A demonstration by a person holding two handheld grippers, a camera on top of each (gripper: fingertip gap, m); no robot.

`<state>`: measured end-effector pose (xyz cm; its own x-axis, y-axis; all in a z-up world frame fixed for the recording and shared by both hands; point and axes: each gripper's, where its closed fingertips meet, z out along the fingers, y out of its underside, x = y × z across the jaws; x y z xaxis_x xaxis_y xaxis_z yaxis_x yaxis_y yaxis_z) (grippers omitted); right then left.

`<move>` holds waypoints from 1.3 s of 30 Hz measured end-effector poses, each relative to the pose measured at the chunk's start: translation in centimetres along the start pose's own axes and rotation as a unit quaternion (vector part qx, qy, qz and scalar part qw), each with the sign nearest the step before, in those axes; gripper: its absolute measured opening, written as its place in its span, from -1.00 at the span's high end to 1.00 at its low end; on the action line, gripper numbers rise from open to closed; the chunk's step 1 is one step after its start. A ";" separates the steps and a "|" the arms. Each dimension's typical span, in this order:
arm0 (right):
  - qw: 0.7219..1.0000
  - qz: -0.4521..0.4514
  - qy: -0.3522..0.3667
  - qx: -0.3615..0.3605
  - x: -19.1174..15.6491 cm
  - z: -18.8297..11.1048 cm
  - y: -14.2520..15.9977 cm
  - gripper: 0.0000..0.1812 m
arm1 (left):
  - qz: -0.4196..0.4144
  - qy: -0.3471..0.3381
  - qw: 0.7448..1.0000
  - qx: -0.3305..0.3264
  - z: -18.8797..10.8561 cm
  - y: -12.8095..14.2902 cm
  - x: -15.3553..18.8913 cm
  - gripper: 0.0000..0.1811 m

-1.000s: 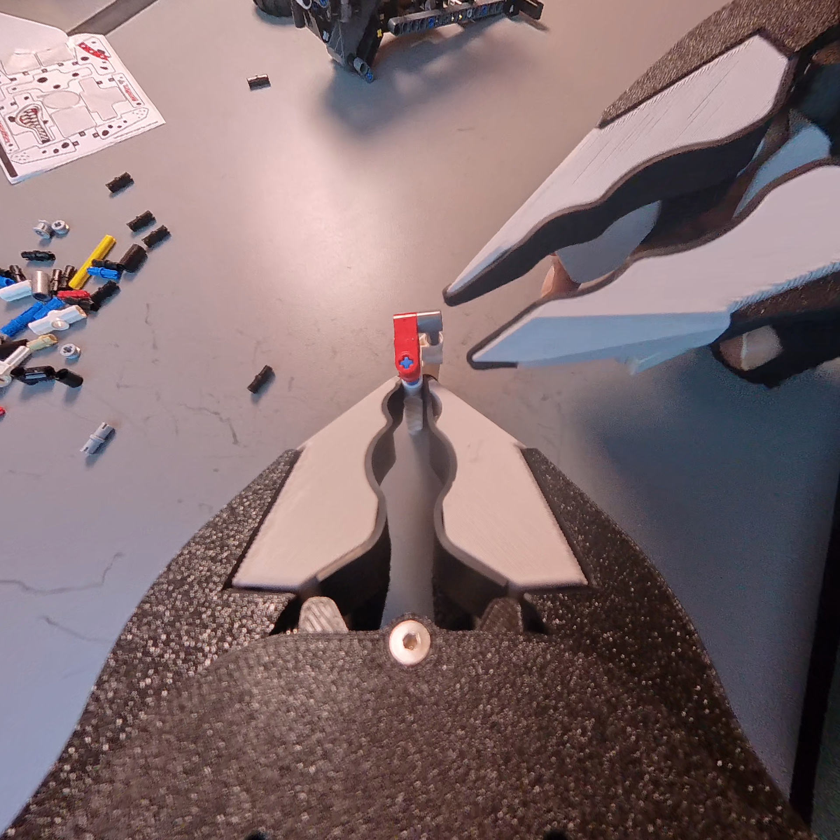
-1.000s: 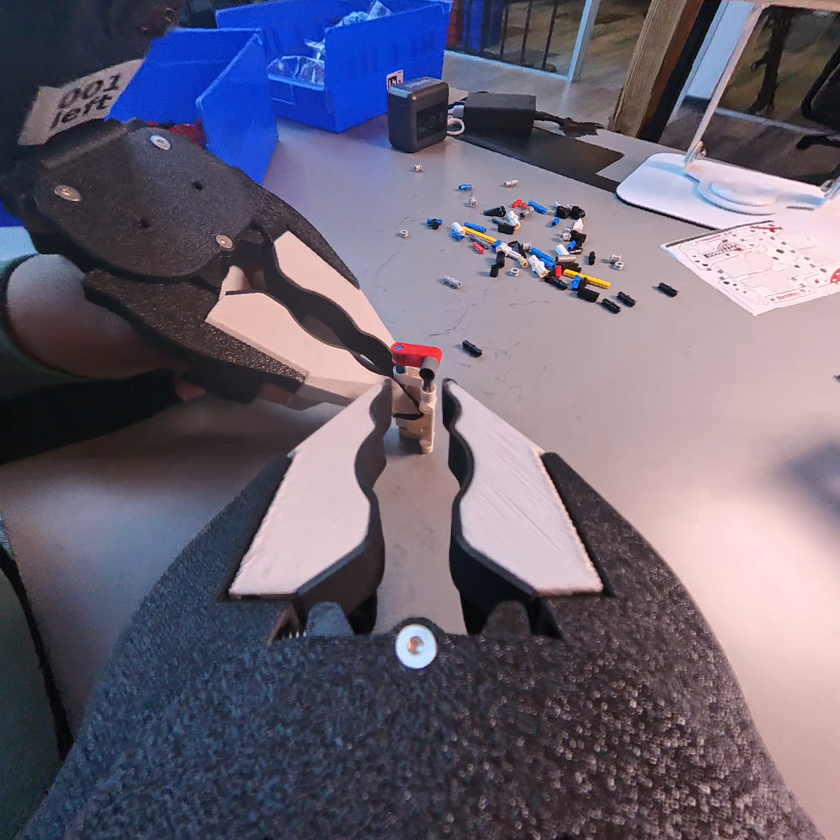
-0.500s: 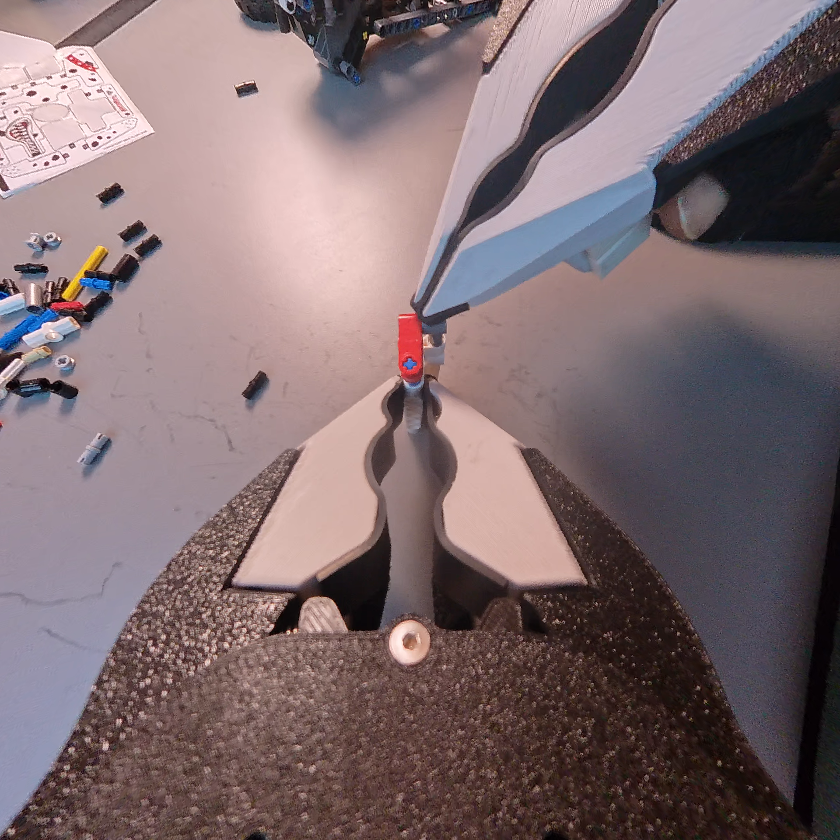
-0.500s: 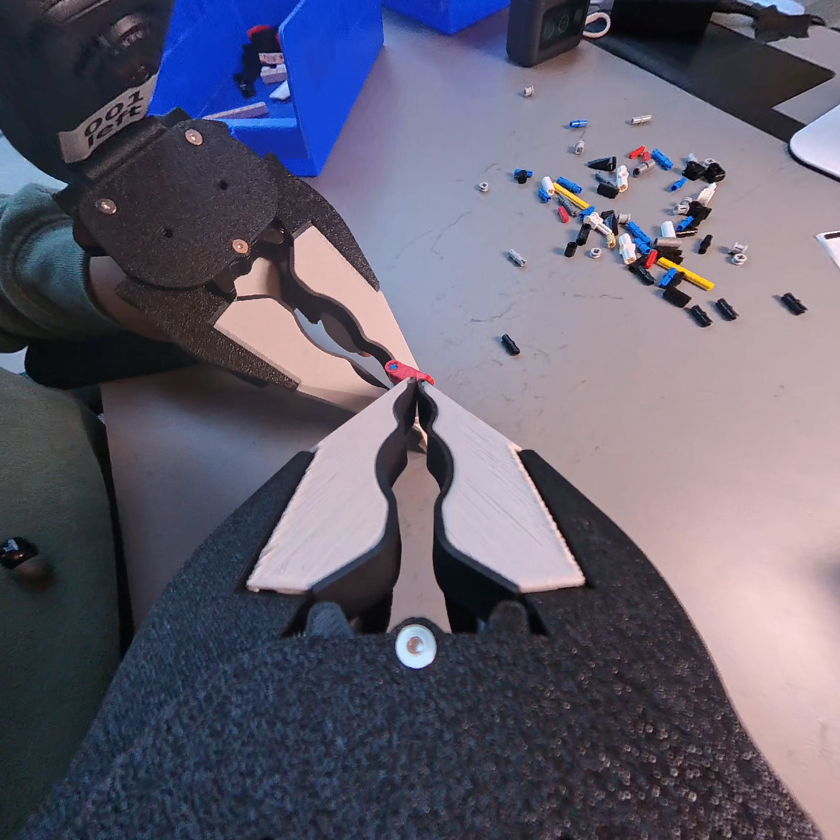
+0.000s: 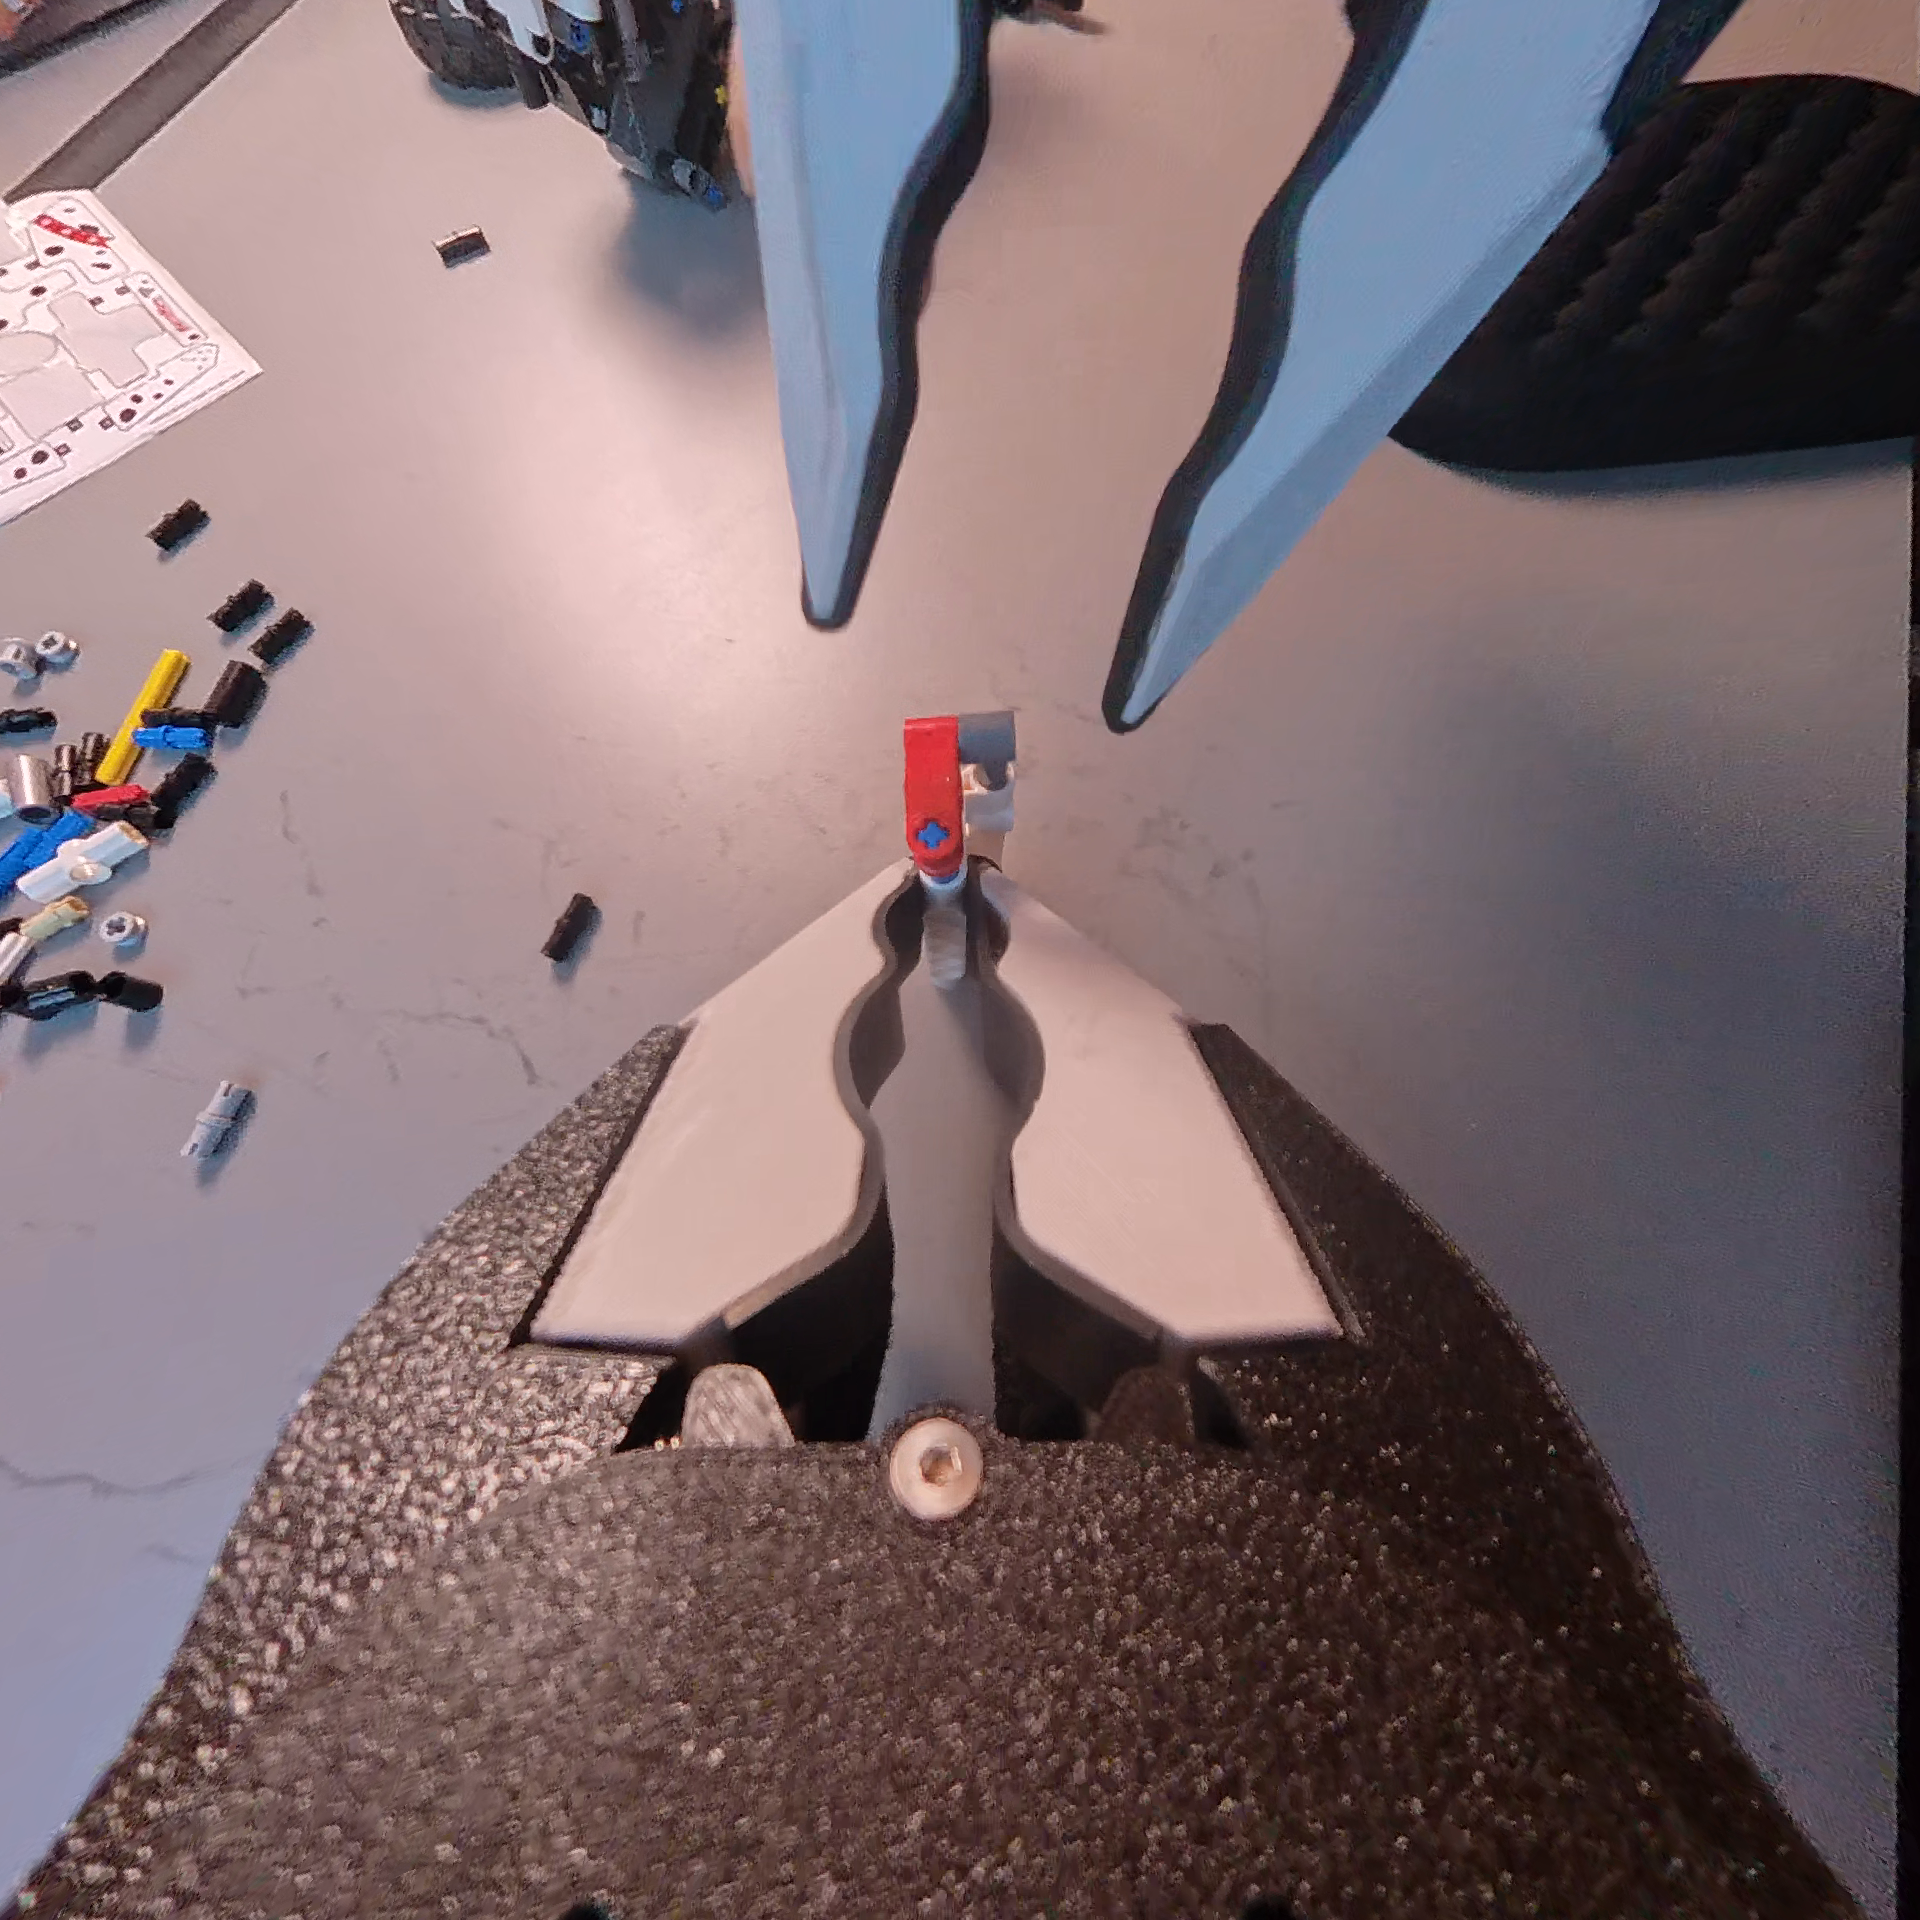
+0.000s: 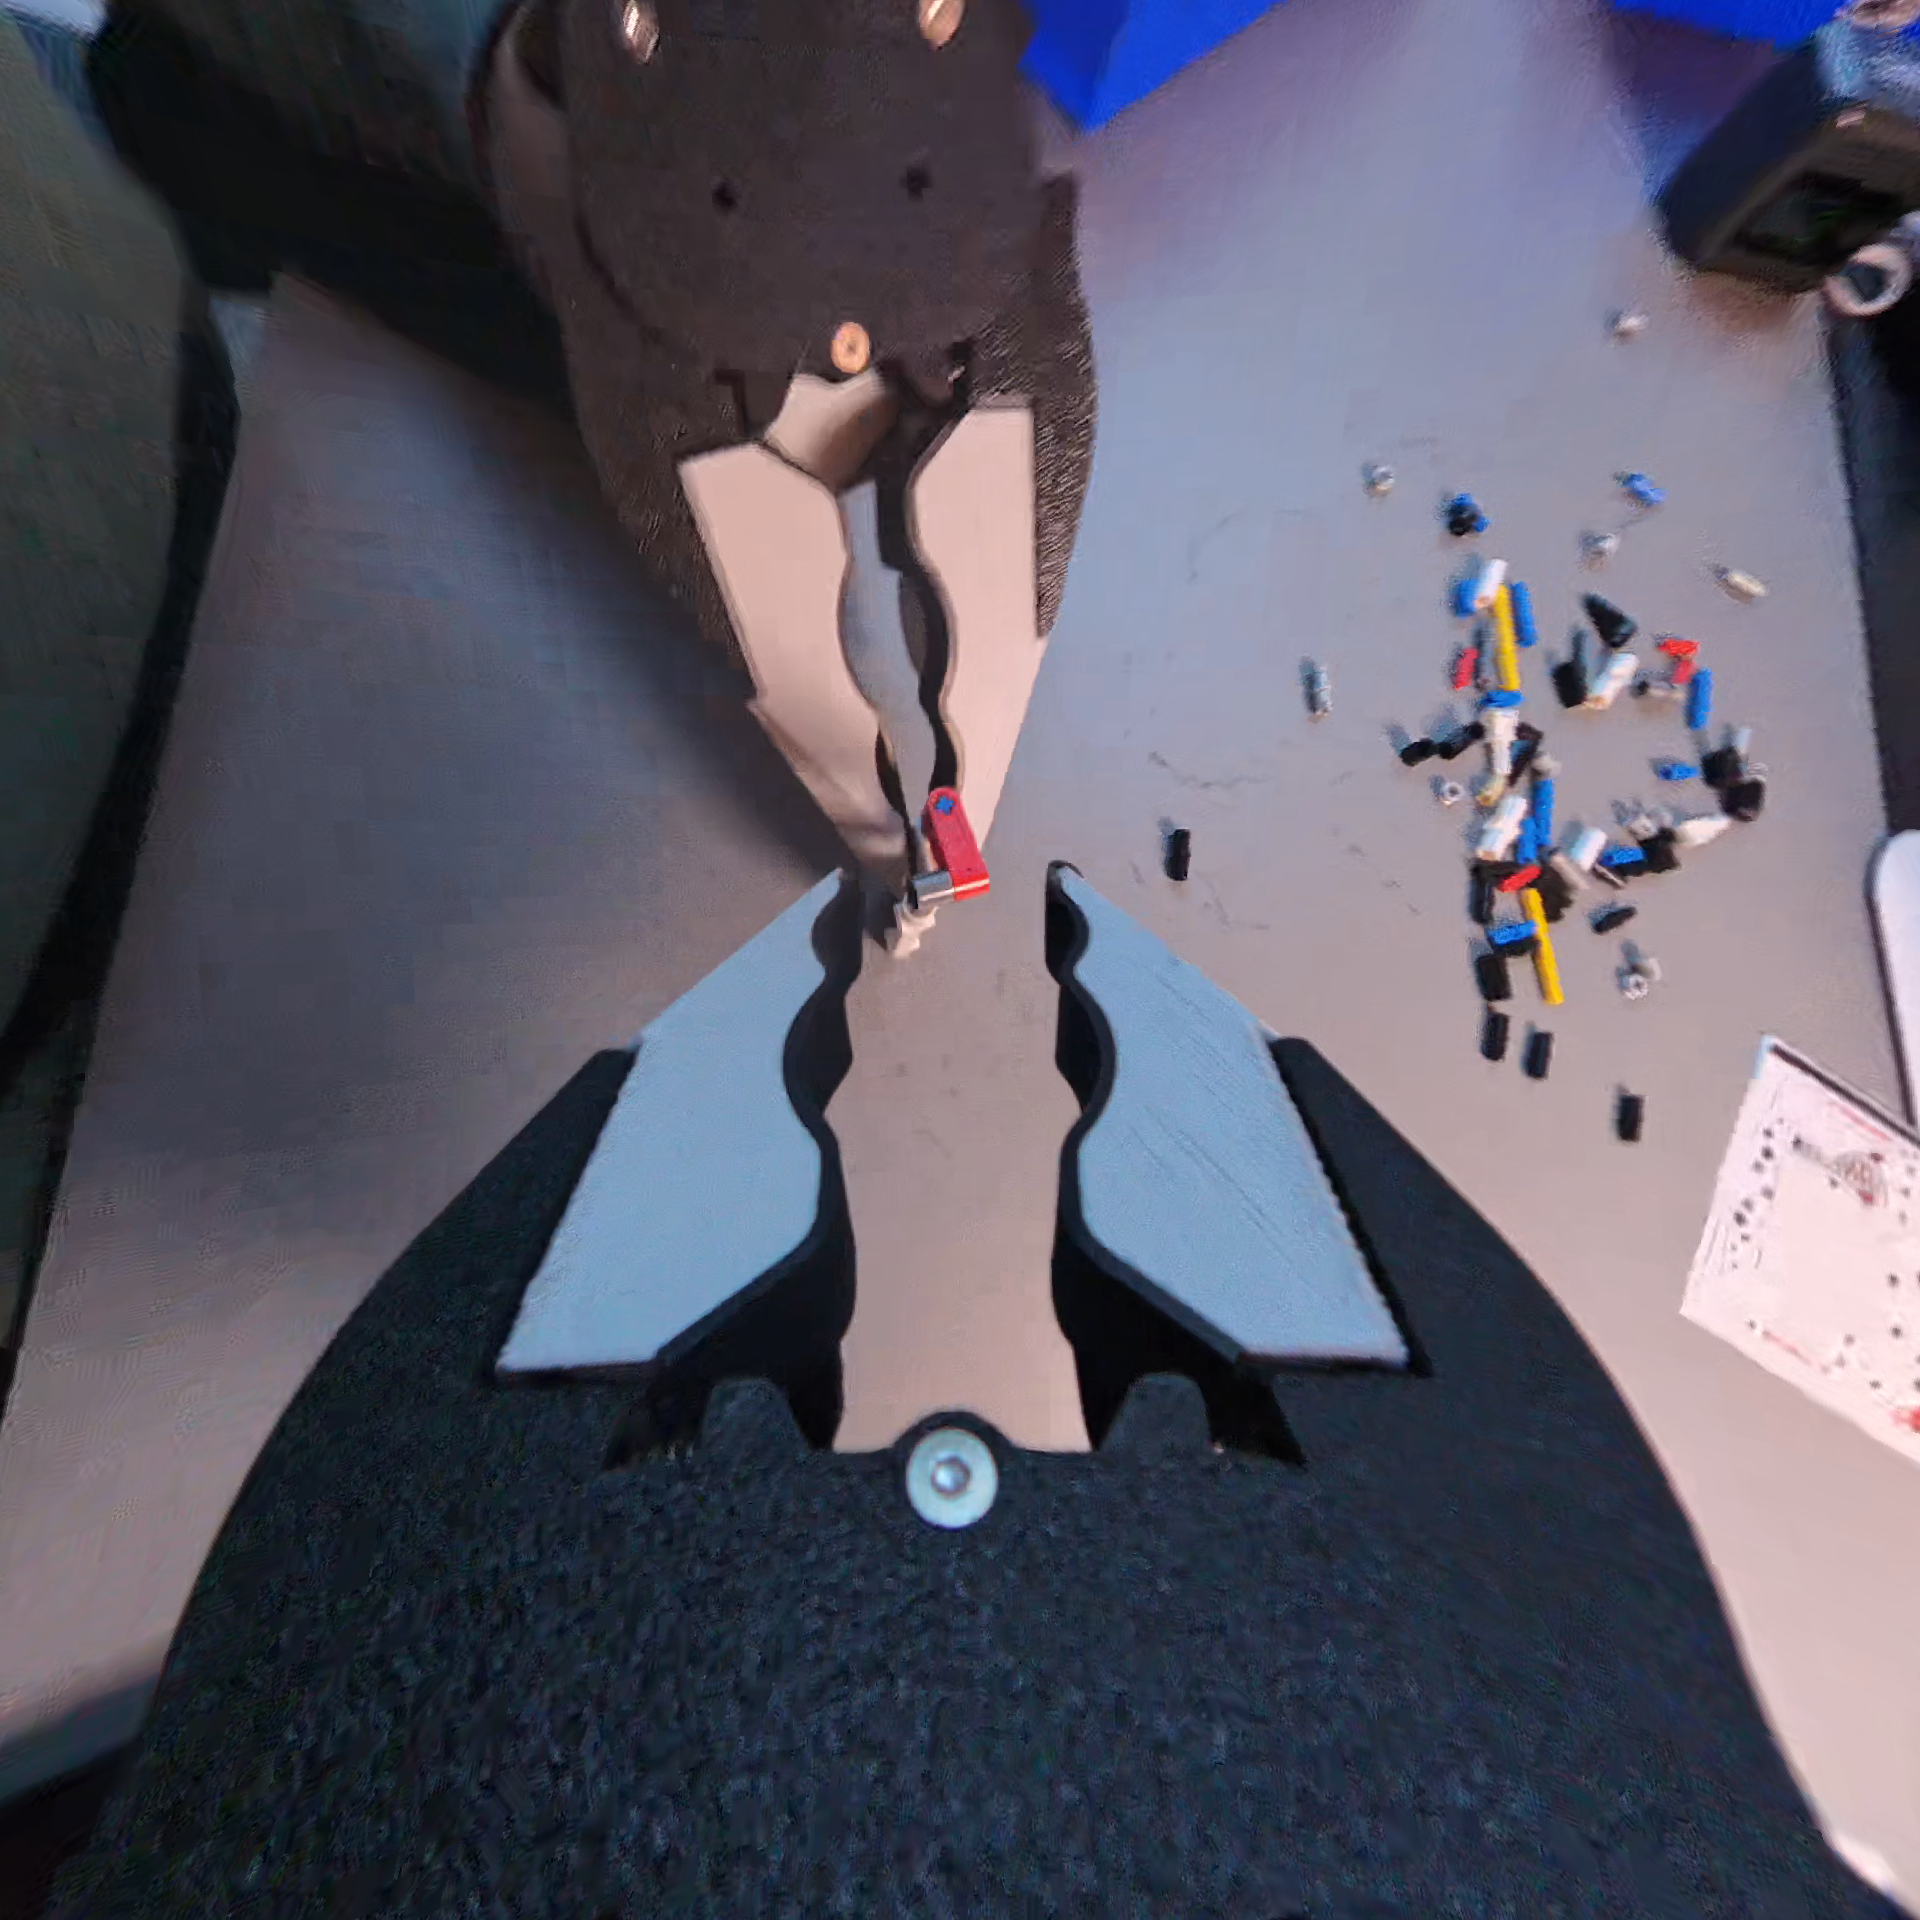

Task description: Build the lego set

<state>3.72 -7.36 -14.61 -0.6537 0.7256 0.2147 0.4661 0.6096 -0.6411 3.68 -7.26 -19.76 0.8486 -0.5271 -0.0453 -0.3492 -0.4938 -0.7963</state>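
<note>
Scanning from the left of the left wrist view, a printed sheet [image 5: 94, 353] lies at the table's [image 5: 1558, 935] edge, and below it a scatter of small loose pieces [image 5: 114, 790] in black, blue, white and yellow. A single black pin [image 5: 569, 925] sits apart, nearer the middle. At the top, a dark half-built model [image 5: 582, 83] waits, probably the place where new parts will go.

In the centre, the left gripper [image 5: 951, 883] has its tips pinched tight on the thin stem of a small sub-assembly [image 5: 956, 790]: a red lever with a blue cross-shaped axle end, joined to grey and white bits. It is held up off the table and pointed forward, likely so the other tool can reach it.

Further right and above, the right gripper [image 5: 971, 665] hangs with its fingers spread wide, gripping nothing, its tips just short of the piece, seemingly either ready to grasp it or just let go.
</note>
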 end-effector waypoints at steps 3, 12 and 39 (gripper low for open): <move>0.993 -0.061 -0.070 -0.070 -0.5 1.2 0.5 0.61 | 0.007 0.017 1.000 0.000 0.0 0.0 0.0 0.93; 0.980 -0.070 -0.136 -0.130 -0.5 1.8 1.1 0.82 | -0.001 0.037 0.999 -0.002 0.0 0.0 0.2 0.92; 0.999 0.038 -0.030 -0.003 0.2 1.7 1.3 0.82 | -0.049 0.088 0.995 -0.011 1.4 0.3 0.2 0.93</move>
<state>3.17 -6.99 -16.69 -0.6516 0.7488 0.1210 0.5186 0.5562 -0.6494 4.29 -6.54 -20.83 0.7968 -0.5878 0.1401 -0.2782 -0.5627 -0.7785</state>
